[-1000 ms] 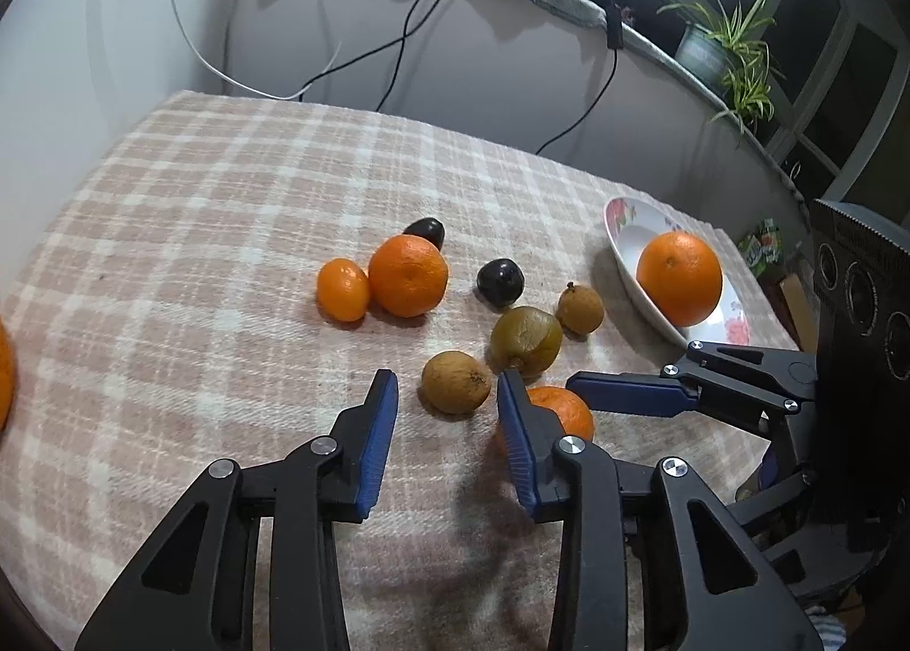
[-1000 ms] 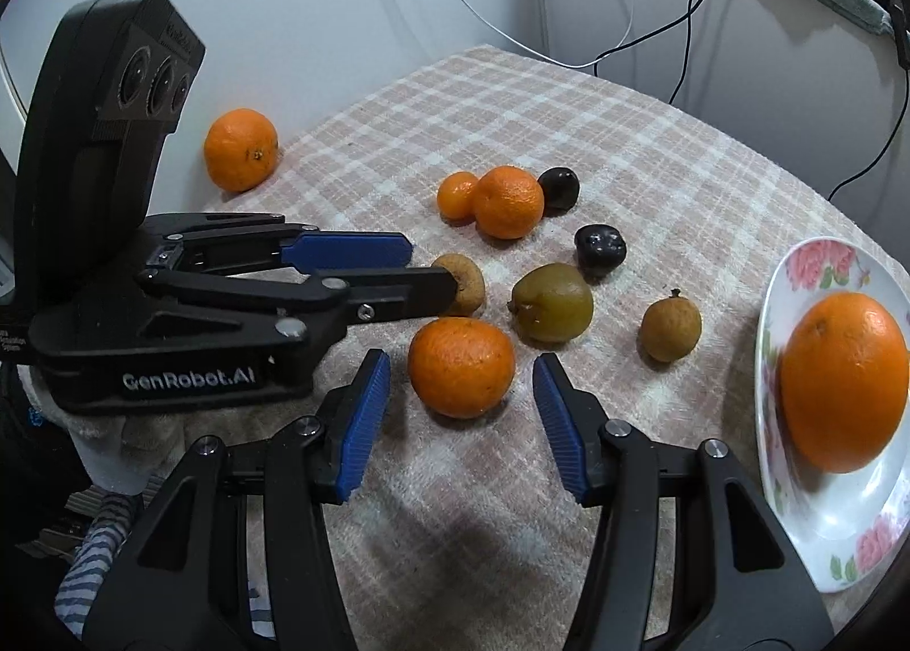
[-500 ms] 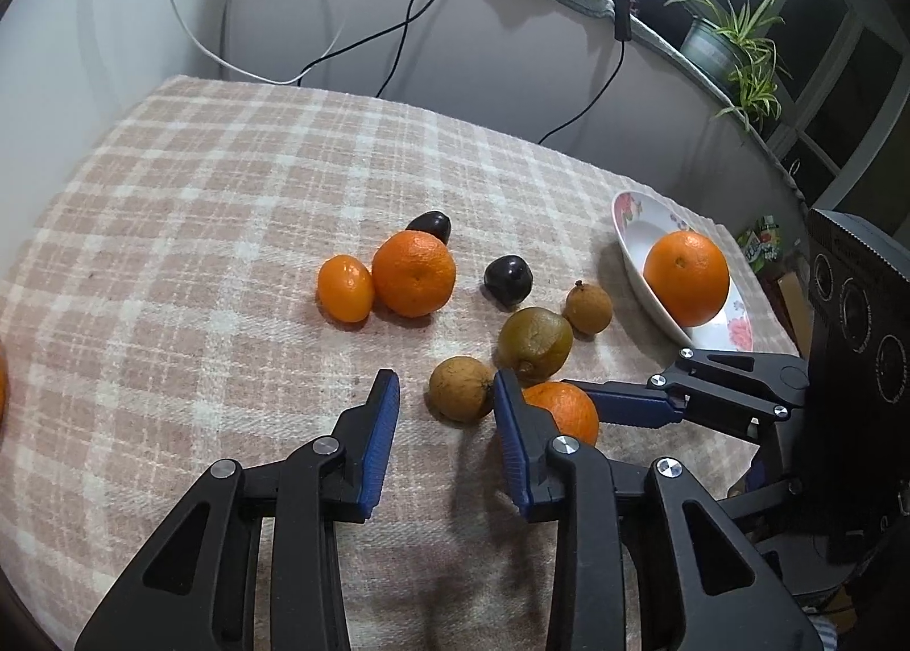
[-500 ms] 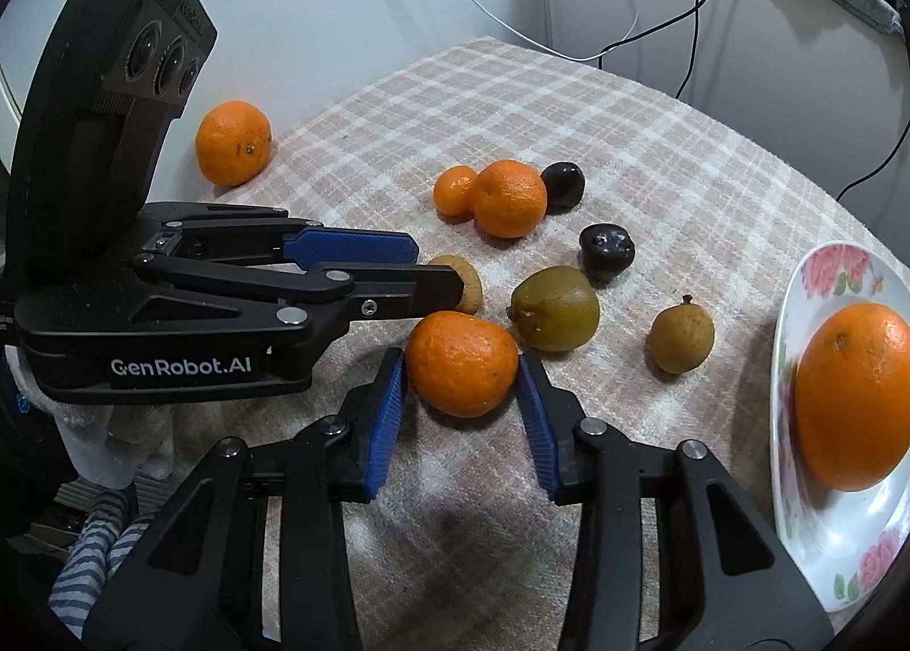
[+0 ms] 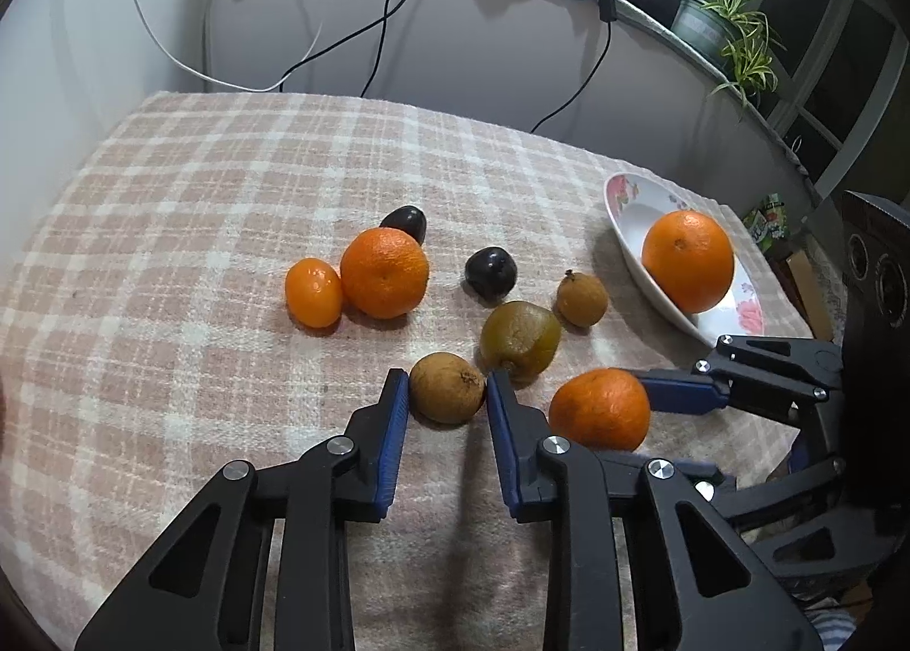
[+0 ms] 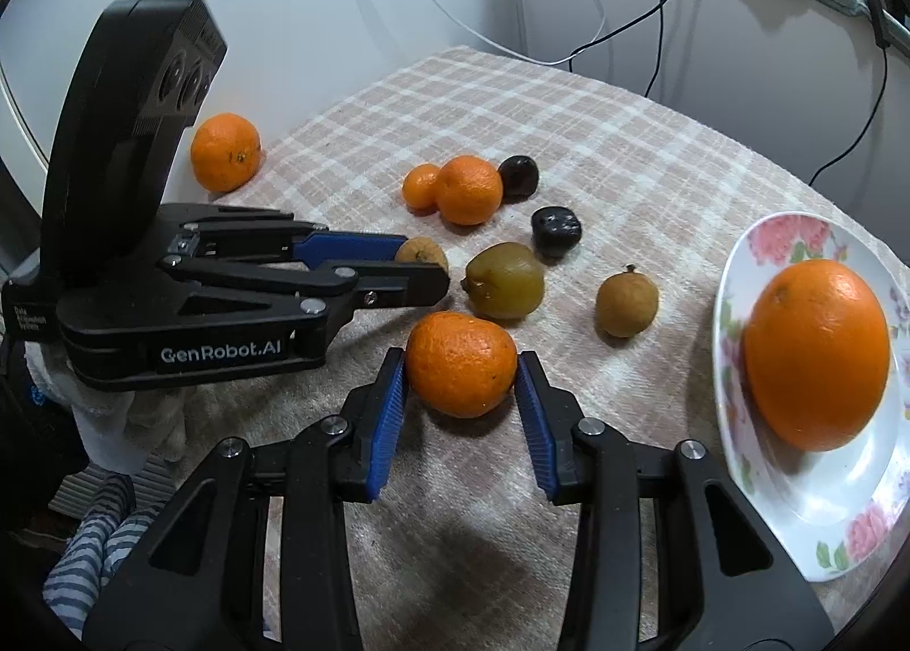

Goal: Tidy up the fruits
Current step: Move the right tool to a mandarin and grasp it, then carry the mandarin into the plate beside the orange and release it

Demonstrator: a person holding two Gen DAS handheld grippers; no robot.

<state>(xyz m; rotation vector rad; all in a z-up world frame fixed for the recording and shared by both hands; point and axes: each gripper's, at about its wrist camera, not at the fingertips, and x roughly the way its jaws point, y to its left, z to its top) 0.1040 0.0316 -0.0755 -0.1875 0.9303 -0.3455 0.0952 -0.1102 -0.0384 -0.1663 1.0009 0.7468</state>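
"GenRobot.AI" marks left tongs (image 6: pixel 424 267) clamping brown fruit (image 5: pixel 447 388); right tongs (image 6: pixel 460 386) clamp tangerine (image 6: pixel 460 364).

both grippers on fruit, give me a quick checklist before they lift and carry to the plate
1. Left gripper on the small brown fruit: ok, its jaws have just closed further and both pads touch it.
2. Right gripper on the tangerine: ok, jaws have just closed and the pads press both sides.
3. Kiwi clear of the left gripper: not ok, it sits right against the right-hand finger.
4. Room on the plate: ok, only the large orange is in it.
5. Grip firm enough to lift: cannot tell.
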